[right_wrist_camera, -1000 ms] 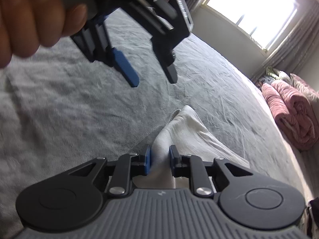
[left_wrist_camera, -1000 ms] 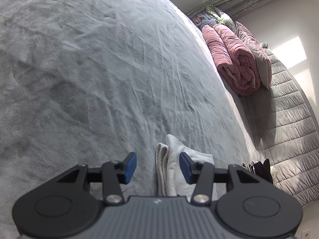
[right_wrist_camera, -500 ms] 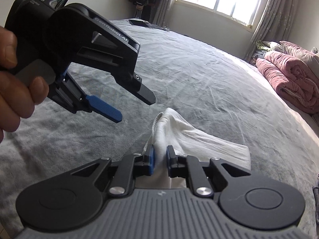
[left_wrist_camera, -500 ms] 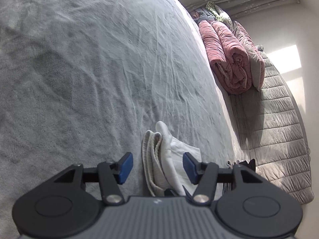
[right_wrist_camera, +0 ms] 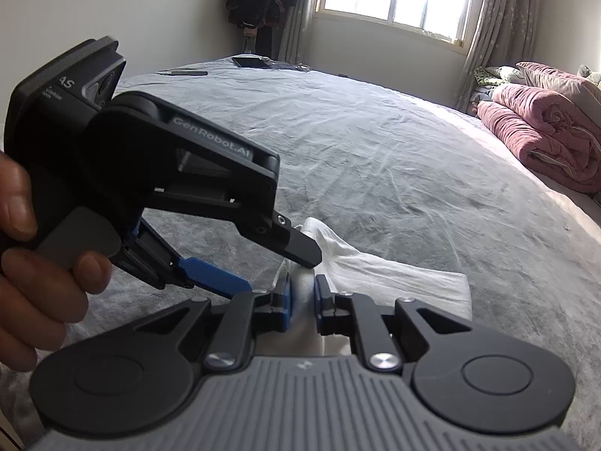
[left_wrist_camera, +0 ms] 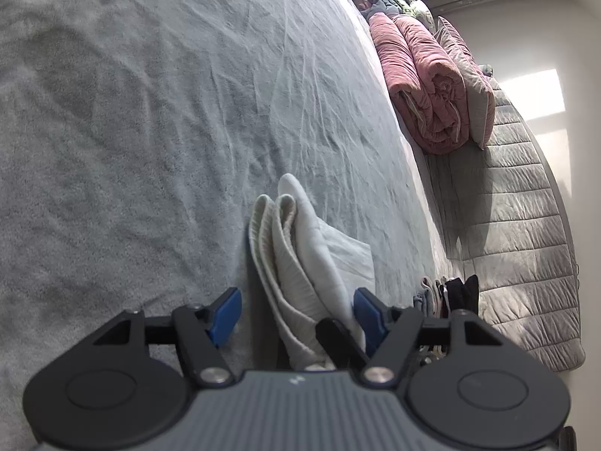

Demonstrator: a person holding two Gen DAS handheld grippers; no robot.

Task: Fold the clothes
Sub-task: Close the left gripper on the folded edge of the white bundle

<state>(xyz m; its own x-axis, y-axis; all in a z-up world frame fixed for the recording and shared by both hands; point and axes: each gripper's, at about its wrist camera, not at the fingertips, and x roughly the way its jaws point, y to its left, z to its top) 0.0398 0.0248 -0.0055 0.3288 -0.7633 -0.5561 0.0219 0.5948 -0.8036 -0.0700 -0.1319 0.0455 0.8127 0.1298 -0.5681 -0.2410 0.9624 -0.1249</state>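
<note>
White garment (right_wrist_camera: 375,267), bunched on the bed (right_wrist_camera: 375,150): my right gripper (right_wrist_camera: 302,297) pinches it; the left gripper (left_wrist_camera: 296,314), spread wide, should clamp beside it

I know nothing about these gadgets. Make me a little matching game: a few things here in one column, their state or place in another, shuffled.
Things:
1. left gripper
2. right gripper
3. white folded cloth garment
4. pink rolled quilt

States:
A. jaws shut on fabric
B. far edge of the grey bed
C. jaws open
D. bunched, lifted at one end

Pairs: 1-C, 2-A, 3-D, 4-B
</note>
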